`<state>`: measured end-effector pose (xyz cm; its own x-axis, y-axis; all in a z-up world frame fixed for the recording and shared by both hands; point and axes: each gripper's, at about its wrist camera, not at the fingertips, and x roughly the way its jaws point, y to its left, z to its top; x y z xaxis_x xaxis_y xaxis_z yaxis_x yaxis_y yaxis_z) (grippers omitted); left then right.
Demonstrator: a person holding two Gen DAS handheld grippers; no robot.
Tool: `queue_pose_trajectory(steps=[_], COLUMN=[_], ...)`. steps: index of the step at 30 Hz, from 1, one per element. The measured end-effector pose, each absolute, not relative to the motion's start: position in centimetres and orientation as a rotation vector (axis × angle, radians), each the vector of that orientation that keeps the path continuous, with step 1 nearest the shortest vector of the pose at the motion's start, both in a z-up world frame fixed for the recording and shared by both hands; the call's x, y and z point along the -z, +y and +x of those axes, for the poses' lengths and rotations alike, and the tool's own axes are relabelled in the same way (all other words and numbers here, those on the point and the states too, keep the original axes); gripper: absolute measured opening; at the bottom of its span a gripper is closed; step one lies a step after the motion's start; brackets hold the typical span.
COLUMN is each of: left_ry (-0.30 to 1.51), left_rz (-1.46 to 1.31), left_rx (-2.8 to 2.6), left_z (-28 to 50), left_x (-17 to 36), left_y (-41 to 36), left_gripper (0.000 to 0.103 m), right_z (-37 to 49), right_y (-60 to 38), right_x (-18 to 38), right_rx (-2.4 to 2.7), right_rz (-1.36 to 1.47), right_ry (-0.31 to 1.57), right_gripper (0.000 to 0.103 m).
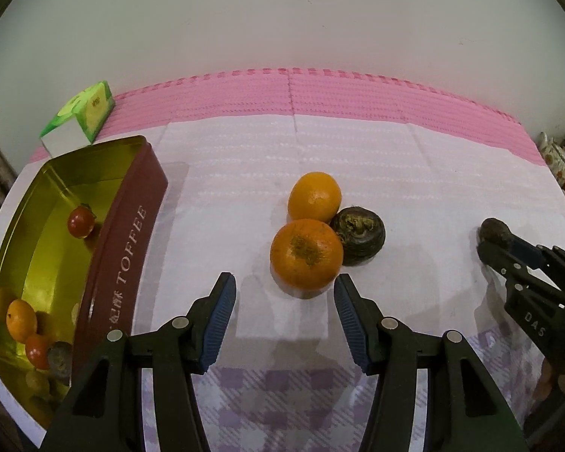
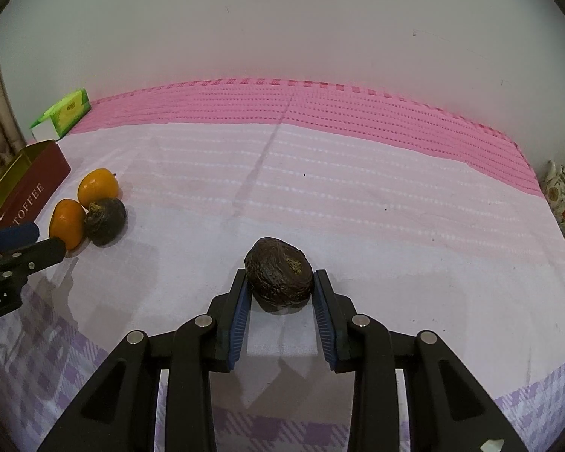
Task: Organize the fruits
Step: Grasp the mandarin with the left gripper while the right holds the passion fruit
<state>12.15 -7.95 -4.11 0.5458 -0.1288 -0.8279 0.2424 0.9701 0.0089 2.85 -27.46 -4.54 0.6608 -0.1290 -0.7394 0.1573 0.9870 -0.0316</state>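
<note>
Two oranges, the near orange (image 1: 307, 256) and the far orange (image 1: 314, 196), touch a dark wrinkled fruit (image 1: 358, 235) in the middle of the cloth. My left gripper (image 1: 285, 282) is open, with its fingertips either side of the near orange's front and the left pad clear of it. My right gripper (image 2: 278, 275) is shut on a second dark wrinkled fruit (image 2: 278, 278), low over the cloth. That fruit also shows at the right edge of the left wrist view. A maroon toffee tin (image 1: 124, 248) at the left holds a small orange (image 1: 20, 320), two tomatoes and a dark fruit.
A green tissue box (image 1: 83, 116) stands behind the tin on the pink mat (image 1: 320, 94). A patterned teapot (image 2: 561, 196) sits past the table's right edge. A white wall rises right behind the table.
</note>
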Motion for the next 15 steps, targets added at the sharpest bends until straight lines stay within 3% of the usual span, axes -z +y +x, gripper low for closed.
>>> queue_pose_trajectory(steps=[13,15], left_ry=[0.999,0.992], left_rz=[0.12,0.123], left_rx=[0.222,0.221], left_z=[14.3,14.3], left_x=[5.4,5.4], left_y=[-9.0,-9.0], left_gripper=[0.055,0.049], right_z=[2.8,2.8], right_y=[-27.5,-27.5], right_x=[4.5,4.5], right_rx=[0.161,0.161], right_rz=[0.038,0.038], right_ry=[0.833,0.833], right_gripper=[0.031,0.031])
